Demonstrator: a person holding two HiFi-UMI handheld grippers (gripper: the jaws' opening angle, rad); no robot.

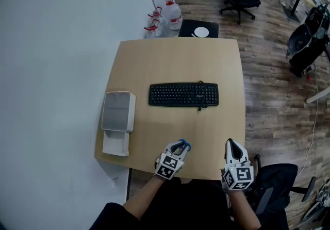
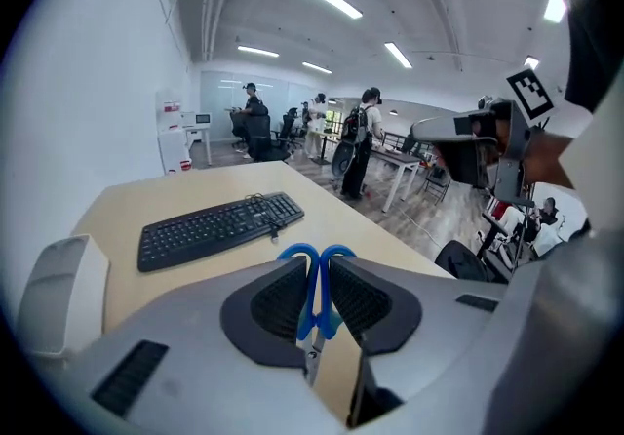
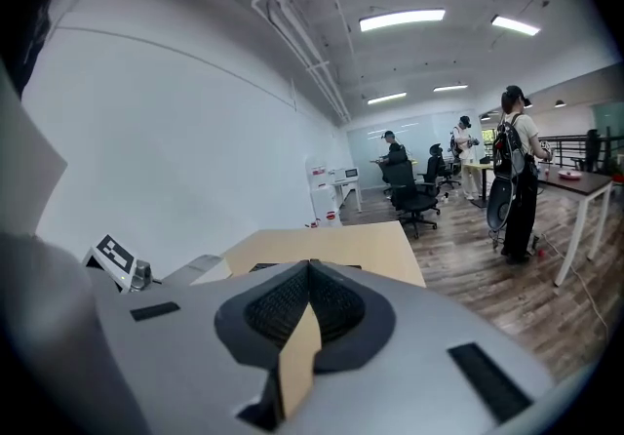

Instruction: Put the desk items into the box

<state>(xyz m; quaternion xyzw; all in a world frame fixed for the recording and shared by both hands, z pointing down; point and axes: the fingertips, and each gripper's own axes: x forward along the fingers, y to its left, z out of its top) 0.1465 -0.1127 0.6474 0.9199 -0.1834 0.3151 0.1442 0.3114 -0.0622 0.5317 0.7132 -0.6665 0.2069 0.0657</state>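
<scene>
In left tool (image 2: 316, 262), scissors (image 2: 312, 287), blades mostly hidden

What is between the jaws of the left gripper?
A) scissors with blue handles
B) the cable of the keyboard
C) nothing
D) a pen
A: in the left gripper view, the left gripper is closed on the blue handles of the scissors.
</scene>
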